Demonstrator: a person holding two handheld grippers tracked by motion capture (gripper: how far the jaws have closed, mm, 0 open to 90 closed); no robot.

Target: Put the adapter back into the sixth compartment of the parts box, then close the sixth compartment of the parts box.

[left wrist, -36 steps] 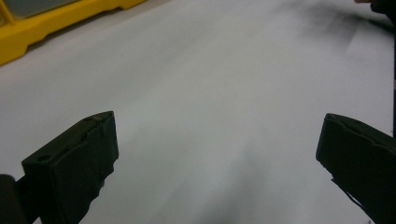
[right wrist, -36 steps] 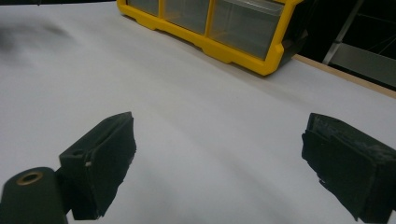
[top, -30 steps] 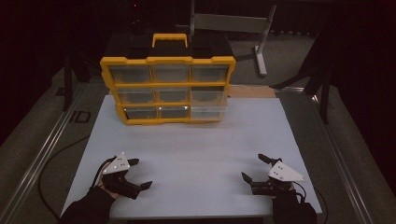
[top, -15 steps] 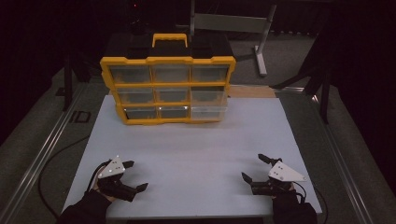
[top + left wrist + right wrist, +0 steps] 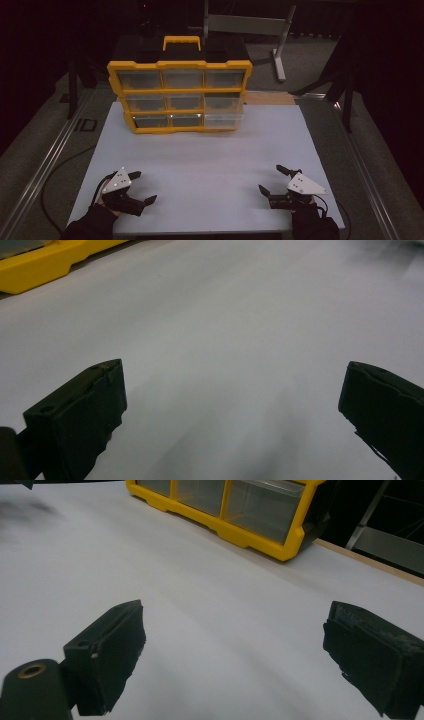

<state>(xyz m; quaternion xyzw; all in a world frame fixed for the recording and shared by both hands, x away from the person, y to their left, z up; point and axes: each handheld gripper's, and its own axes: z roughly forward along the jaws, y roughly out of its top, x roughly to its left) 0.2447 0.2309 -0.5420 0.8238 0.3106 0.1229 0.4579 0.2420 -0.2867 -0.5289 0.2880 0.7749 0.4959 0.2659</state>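
Standing at the far edge of the white counter (image 5: 210, 160), at twelve o'clock, a yellow drawer organizer (image 5: 180, 95) with clear drawers is seen, well apart from both tools. The left tongs (image 5: 142, 187) are held at seven o'clock, jaws spread wide with nothing between them. The right tongs (image 5: 272, 180) are held at five o'clock, equally wide and empty, low over the bare counter.

The contents of the yellow drawer organizer's (image 5: 180, 96) clear drawers are too dim and small to tell, its body is cut off by the top edge in both gripper views, and the tabletop (image 5: 240, 330) beyond the left gripper's fingers (image 5: 80, 415) is blurred.
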